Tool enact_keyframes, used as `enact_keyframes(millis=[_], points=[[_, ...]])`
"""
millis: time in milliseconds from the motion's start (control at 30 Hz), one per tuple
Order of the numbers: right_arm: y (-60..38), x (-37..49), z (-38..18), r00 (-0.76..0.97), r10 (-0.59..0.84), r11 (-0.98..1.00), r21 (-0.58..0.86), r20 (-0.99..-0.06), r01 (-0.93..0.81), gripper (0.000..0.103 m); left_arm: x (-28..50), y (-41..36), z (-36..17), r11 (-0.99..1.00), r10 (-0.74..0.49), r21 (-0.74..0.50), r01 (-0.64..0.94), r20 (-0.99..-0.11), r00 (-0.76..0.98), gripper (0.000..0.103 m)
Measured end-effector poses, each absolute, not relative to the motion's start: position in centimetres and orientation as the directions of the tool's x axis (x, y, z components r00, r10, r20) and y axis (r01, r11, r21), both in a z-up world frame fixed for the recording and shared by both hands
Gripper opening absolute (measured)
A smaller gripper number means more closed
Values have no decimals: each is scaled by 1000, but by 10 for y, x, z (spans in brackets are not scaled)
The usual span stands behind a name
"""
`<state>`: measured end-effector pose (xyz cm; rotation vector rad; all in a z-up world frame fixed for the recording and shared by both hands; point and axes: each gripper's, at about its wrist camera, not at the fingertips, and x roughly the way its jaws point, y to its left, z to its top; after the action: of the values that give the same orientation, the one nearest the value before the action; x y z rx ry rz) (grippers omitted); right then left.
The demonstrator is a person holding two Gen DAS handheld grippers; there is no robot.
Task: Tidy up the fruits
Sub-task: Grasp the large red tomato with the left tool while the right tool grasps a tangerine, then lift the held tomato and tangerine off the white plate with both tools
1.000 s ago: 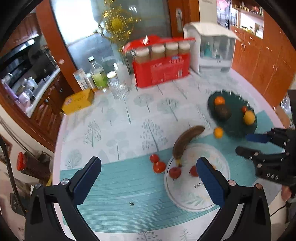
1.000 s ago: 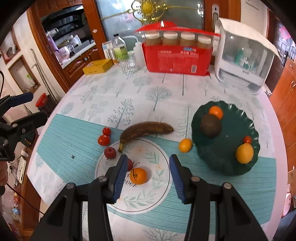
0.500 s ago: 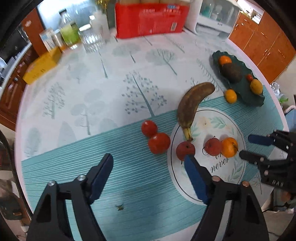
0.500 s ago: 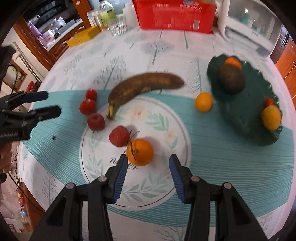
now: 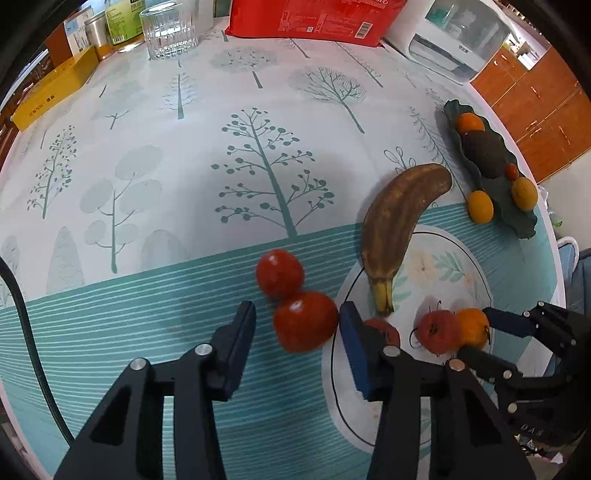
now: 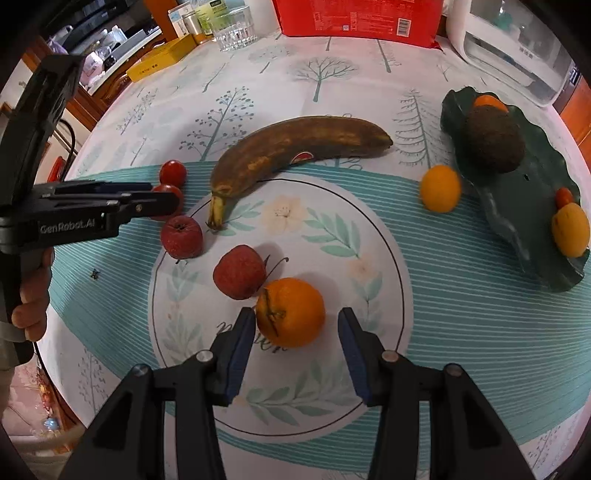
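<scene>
Tomato [image 5: 306,320] on the tablecloth lies between the closing jaws of the left gripper [image 5: 297,320], right pad touching, left pad apart; right gripper [image 6: 296,325] stands open around the orange [image 6: 290,312] on the plate [image 6: 373,236].

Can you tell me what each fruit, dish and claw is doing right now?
Left claw: closing around a tomato, not squeezing yet.
Right claw: open around the orange.
Banana: brown, lying flat.
Green dish: holding fruit.
Glass: upright.
</scene>
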<state>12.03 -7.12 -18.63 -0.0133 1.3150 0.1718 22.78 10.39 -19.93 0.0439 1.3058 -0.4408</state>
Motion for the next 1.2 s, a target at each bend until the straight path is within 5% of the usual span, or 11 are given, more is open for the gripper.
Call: enact_keyframes(millis=[100, 700, 1200], points=[[-71, 121, -190, 238, 125, 987, 96, -963, -132, 46, 230, 102, -202, 913, -293, -218, 344, -938, 183, 36], [-73, 109, -186, 266, 130, 989, 104, -955, -109, 39, 211, 110, -193, 923, -308, -233, 308, -925, 223, 33], [-91, 74, -137, 375, 121, 992, 103, -919, -67, 39, 160, 104, -121, 911, -356, -253, 326, -883, 308, 33]])
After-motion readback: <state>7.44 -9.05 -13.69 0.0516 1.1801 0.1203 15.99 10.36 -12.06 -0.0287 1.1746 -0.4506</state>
